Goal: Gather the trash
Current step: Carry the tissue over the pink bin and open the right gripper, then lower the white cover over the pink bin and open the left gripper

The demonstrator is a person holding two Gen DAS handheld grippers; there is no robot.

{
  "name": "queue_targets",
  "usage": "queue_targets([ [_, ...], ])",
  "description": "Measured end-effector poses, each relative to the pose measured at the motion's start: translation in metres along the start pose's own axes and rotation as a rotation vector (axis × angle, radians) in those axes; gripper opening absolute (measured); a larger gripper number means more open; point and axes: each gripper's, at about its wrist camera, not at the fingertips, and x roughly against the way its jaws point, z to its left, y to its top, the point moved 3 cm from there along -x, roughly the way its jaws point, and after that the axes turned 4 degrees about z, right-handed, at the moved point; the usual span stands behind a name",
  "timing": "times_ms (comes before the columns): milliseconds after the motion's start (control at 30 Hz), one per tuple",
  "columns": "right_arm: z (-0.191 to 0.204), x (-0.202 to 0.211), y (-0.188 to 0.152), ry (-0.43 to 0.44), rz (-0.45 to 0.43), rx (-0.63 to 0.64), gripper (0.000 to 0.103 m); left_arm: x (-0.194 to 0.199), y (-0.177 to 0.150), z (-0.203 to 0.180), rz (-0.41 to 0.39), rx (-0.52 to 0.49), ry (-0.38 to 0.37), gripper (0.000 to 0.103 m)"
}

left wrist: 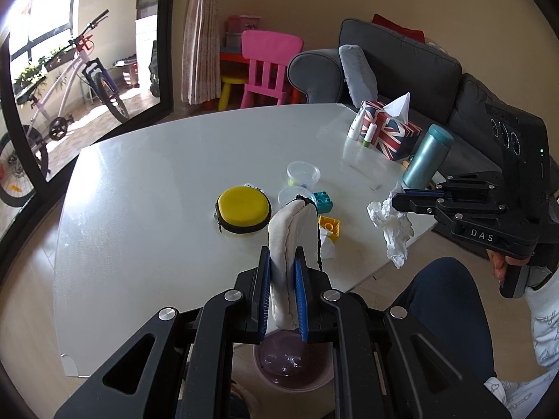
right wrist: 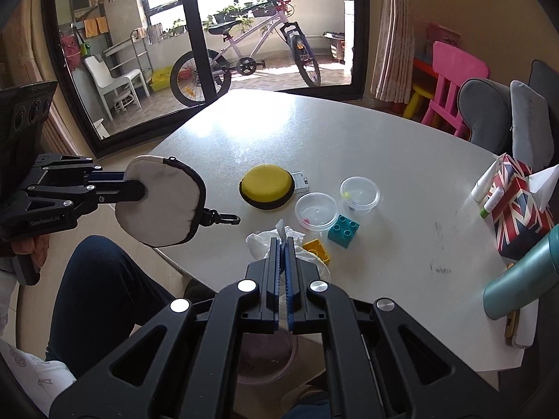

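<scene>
While two tubs (right wrist: 360, 195) wait, left gripper (left wrist: 283, 276) clasps one pouch (left wrist: 290, 241), right gripper (right wrist: 283, 255) one tissue (left wrist: 393, 230).

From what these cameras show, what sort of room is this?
Most likely a family living room: a grey sofa beside a white table, a child's pink chair with toy bricks on the table, and a bicycle parked beyond the glass door.

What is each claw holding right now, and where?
Left claw grips the white pouch by its edge. Right claw pinches the crumpled tissue at its top.
</scene>
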Motion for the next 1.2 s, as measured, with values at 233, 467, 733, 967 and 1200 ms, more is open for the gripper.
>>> queue_targets([
  [233,0.02,-0.003,-0.026,0.054,0.038,-0.001,0.002,0.008,-0.021,-0.012,0.02,-0.002,-0.018,0.013],
  [467,0.038,-0.019,-0.048,0.111,0.091,0.003,0.002,0.014,-0.031,-0.01,0.023,0.015,-0.014,0.013],
  [733,0.049,-0.023,-0.053,0.134,0.115,0.028,0.01,0.015,-0.032,-0.008,0.022,0.021,-0.013,0.013],
  [967,0.043,-0.021,-0.052,0.125,0.1,0.014,0.087,0.014,-0.031,-0.009,0.025,0.018,-0.015,0.013],
  [1200,0.033,-0.014,-0.048,0.1,0.082,-0.013,0.094,0.011,-0.033,-0.012,0.04,0.009,-0.026,0.013],
])
